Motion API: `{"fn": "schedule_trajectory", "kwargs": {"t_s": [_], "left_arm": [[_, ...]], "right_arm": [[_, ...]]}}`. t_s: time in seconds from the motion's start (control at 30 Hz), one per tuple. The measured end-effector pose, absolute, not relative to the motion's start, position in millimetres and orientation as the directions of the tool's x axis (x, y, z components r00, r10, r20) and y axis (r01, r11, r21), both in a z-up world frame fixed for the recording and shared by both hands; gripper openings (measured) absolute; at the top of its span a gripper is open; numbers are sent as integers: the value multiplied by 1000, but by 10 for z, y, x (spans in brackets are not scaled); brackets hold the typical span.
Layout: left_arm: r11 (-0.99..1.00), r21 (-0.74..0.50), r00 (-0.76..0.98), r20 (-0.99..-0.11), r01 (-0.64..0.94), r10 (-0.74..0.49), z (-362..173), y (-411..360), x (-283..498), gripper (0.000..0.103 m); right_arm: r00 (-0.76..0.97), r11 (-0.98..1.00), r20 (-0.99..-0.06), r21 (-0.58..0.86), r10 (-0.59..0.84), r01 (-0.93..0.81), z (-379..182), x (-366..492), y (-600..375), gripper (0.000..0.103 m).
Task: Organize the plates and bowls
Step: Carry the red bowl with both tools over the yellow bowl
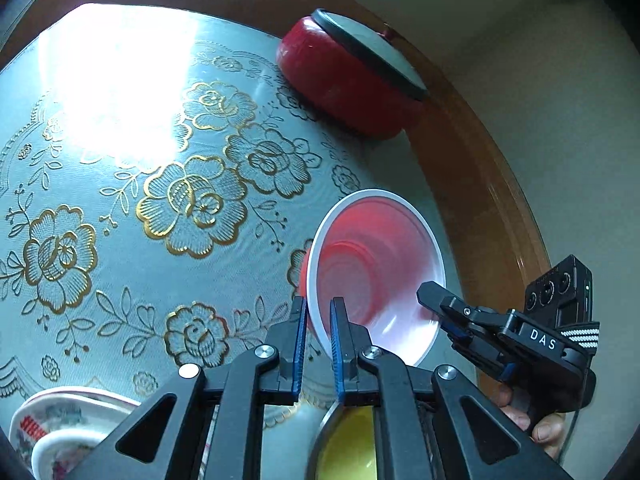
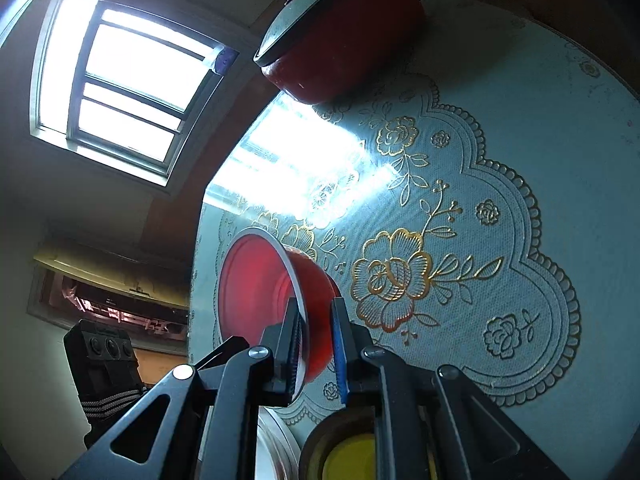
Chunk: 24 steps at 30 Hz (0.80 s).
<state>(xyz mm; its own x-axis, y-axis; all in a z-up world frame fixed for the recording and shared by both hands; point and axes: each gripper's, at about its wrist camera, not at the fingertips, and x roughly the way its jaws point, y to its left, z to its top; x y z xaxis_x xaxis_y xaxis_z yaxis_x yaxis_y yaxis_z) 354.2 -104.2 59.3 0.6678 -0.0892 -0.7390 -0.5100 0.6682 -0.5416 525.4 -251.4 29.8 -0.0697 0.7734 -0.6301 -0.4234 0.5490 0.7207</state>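
A red plastic bowl (image 1: 376,256) with a white rim hangs tilted above the table, held from two sides. My left gripper (image 1: 319,320) is shut on the rim's near edge, its blue pads (image 1: 301,332) pinching the wall. In the same view my right gripper (image 1: 440,316) grips the rim's right side. The right wrist view shows the bowl (image 2: 256,280) from the other side, with my right gripper (image 2: 318,320) shut on its rim. The left gripper's body (image 2: 100,360) shows at lower left there, its fingertips hidden behind the bowl.
A red pot with a grey lid (image 1: 352,80) (image 2: 340,32) stands at the far table edge. Below the grippers lie a yellow bowl (image 1: 352,444) (image 2: 348,456) and flowered plates (image 1: 60,428). A blue mat with gold flowers (image 1: 192,200) covers the round wooden table.
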Motion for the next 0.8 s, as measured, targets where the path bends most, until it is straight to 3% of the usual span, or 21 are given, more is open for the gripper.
{"fn": "schedule_trajectory", "kwargs": {"t_s": [0.8], "left_arm": [[741, -566, 628, -735, -362, -256, 533, -1906, 3002, 11]], "right_arm": [[0, 592, -636, 718, 771, -367, 313, 4438, -3590, 15]]}}
